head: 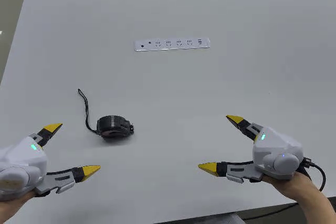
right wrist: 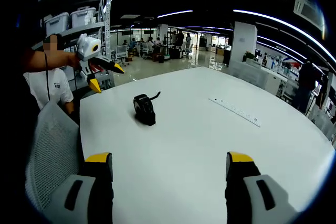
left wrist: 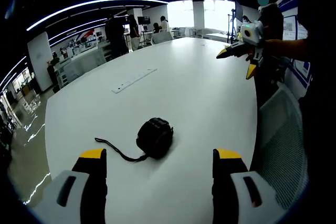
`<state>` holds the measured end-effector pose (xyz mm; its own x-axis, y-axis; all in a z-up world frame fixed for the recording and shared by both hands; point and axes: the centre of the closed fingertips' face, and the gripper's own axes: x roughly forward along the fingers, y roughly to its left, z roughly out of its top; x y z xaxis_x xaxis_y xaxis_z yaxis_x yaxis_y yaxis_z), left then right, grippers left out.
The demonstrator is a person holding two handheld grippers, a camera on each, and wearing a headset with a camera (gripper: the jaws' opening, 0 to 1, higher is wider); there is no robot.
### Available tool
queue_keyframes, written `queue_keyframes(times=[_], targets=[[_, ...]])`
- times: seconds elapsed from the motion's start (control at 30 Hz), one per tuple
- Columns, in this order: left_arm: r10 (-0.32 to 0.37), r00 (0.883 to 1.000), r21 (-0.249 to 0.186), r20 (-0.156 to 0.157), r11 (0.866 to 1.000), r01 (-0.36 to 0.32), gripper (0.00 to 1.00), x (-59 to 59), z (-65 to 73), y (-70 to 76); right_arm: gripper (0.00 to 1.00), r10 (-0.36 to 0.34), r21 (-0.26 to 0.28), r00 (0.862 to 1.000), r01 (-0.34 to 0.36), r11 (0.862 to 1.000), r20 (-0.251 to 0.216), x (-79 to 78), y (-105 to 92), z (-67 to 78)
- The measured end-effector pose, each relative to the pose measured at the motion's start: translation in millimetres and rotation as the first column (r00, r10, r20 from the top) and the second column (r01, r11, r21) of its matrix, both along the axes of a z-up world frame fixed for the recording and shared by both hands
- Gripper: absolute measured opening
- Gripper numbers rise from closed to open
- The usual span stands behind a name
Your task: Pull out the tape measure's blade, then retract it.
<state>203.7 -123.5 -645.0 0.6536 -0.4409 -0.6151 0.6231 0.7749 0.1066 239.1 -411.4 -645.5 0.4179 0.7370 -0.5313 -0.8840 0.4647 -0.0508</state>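
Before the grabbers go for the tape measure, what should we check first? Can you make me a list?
1. Left gripper open: ok, jaws wide apart.
2. Right gripper open: ok, jaws wide apart.
3. Tape measure free to grab: ok, it lies alone on the table, touching neither gripper.
4. Blade tucked in: ok, none sticks out of the case.
5. Strap untangled: ok, it lies loose beside the case.
6. Where the blade's tip sits: cannot tell, too small.
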Motion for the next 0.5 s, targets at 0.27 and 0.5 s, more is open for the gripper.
queue_keyframes(times=[0.27,0.5], targets=[[-0.059,0.998,0.042,-0.021,0.997,0.06,0.78,13.4,-7.4,-0.5,0.84,0.071,-0.008,0.997,-0.071,0.997,0.004,6.6,8.6,-5.7],[-0.116,0.992,0.075,-0.043,0.99,0.119,0.73,26.1,-12.4,-4.0,0.8,0.128,-0.019,0.992,-0.128,0.992,0.007,16.0,17.2,-11.6]])
